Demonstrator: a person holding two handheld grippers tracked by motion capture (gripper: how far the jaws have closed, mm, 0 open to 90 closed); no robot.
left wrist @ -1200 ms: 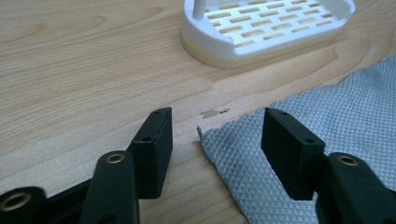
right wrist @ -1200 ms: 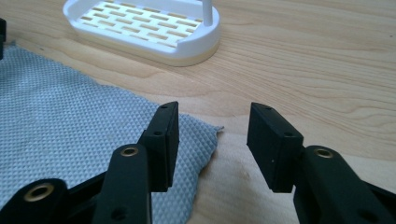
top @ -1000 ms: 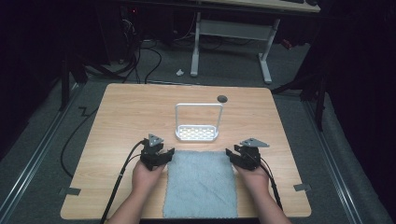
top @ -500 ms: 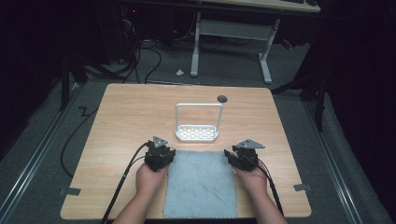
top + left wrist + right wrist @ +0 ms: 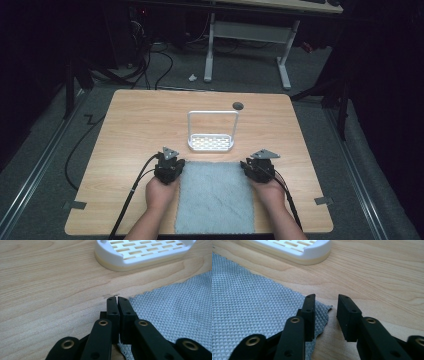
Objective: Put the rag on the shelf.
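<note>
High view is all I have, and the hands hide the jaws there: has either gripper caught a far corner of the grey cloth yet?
Observer: The left gripper has its jaws shut right at the corner of the cloth. I cannot tell whether any fabric is pinched between them.
Operator: And the right one?
Observer: The right gripper has just been closing, but its jaws stand apart. The cloth's corner lies between them, beside one jaw, and is not pressed.
</note>
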